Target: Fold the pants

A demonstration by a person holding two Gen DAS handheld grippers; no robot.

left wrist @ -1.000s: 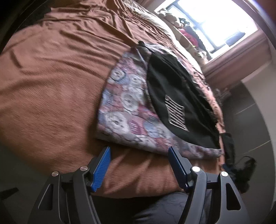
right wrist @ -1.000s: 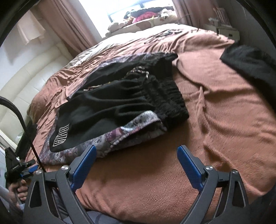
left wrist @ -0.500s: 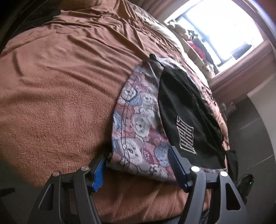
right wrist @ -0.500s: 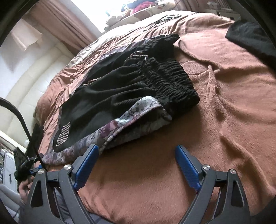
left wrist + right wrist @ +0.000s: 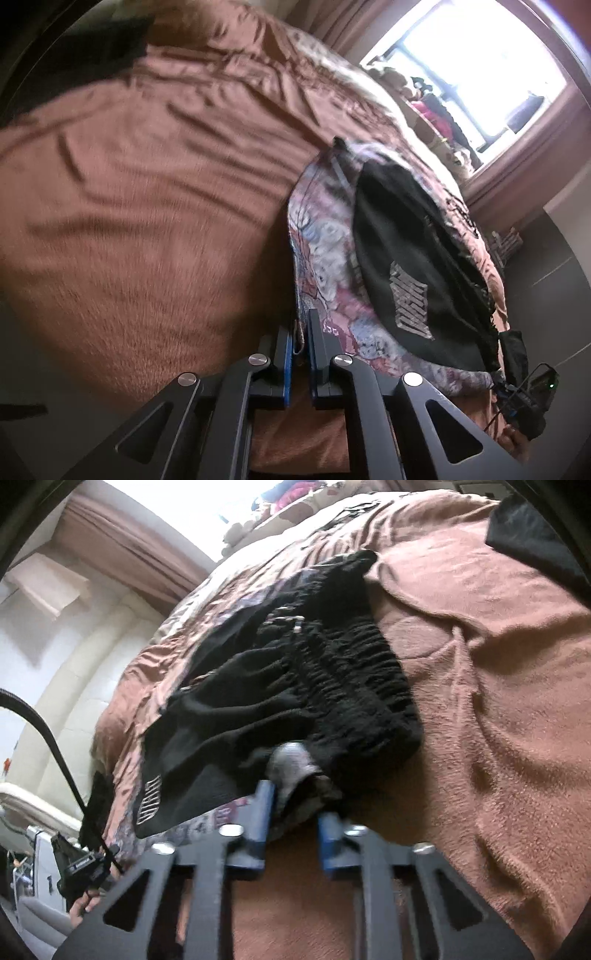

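Note:
Patterned pants (image 5: 325,251) with a bear print lie on a brown blanket (image 5: 147,206), with black shorts (image 5: 406,266) bearing a grey logo on top. My left gripper (image 5: 301,332) is shut on the pants' hem edge near the bed's front. In the right wrist view, my right gripper (image 5: 293,812) is shut on the patterned pants' waist edge (image 5: 295,771), just under the black shorts' elastic waistband (image 5: 354,679). The black shorts (image 5: 236,720) cover most of the pants there.
A dark garment (image 5: 535,539) lies on the blanket (image 5: 498,701) at the far right. A window ledge with stuffed toys (image 5: 436,110) stands behind the bed. The other hand and gripper (image 5: 85,867) show at the lower left of the right wrist view.
Both grippers moved in toward the pants and closed: the left on the hem edge, the right on the waist edge. Both were open one second ago.

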